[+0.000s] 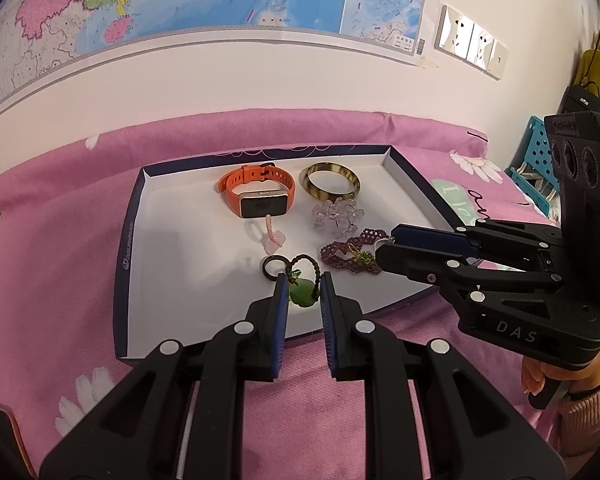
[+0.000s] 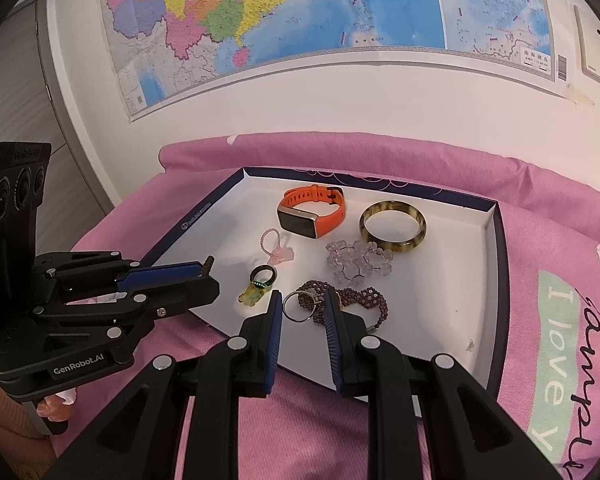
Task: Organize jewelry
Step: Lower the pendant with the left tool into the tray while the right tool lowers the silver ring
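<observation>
While the left wrist view looks down its gripper (image 1: 303,280), jaws stand narrow with nothing pinched, and the green pendant (image 1: 303,295) lies in the tray (image 1: 140,240) just past the tips, its cord (image 1: 306,264) running away from them; this hand looks nearer it. From the right wrist view, the right gripper (image 2: 303,300), likewise narrow and holding nothing, frames a key ring (image 2: 300,307) on the purple beads (image 2: 360,300), which the left view half hides.
</observation>
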Motion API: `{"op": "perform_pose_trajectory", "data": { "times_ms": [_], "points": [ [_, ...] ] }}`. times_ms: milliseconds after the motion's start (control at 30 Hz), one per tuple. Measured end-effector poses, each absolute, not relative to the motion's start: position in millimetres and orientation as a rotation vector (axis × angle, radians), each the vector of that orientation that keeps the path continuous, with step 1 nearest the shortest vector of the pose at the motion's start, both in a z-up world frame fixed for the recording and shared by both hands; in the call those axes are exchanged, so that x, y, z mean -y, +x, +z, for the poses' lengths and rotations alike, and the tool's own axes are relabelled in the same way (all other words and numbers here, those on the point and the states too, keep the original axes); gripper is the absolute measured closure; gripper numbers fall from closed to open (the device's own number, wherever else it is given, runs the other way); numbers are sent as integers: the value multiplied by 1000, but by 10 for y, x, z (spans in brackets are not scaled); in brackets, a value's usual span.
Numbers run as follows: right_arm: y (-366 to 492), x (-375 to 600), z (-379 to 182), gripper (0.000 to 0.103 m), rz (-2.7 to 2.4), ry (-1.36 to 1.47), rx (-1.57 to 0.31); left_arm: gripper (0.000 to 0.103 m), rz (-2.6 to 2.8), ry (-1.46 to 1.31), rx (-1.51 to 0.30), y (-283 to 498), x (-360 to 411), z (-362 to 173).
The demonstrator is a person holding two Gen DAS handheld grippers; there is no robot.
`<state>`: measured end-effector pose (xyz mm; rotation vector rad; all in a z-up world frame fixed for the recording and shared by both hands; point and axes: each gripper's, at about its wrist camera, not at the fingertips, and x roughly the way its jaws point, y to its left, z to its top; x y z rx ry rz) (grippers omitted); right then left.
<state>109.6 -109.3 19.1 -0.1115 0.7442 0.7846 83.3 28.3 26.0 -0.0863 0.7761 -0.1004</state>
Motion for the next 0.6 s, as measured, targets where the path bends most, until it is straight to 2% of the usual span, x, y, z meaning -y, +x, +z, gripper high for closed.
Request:
{"op": "perform_pose_trajectory", "data": {
  "times_ms": [600],
  "points": [
    [1133,1089,158,84,781,-106,-753,86,-94,-89,-785,864,-290,225]
  ]
}}
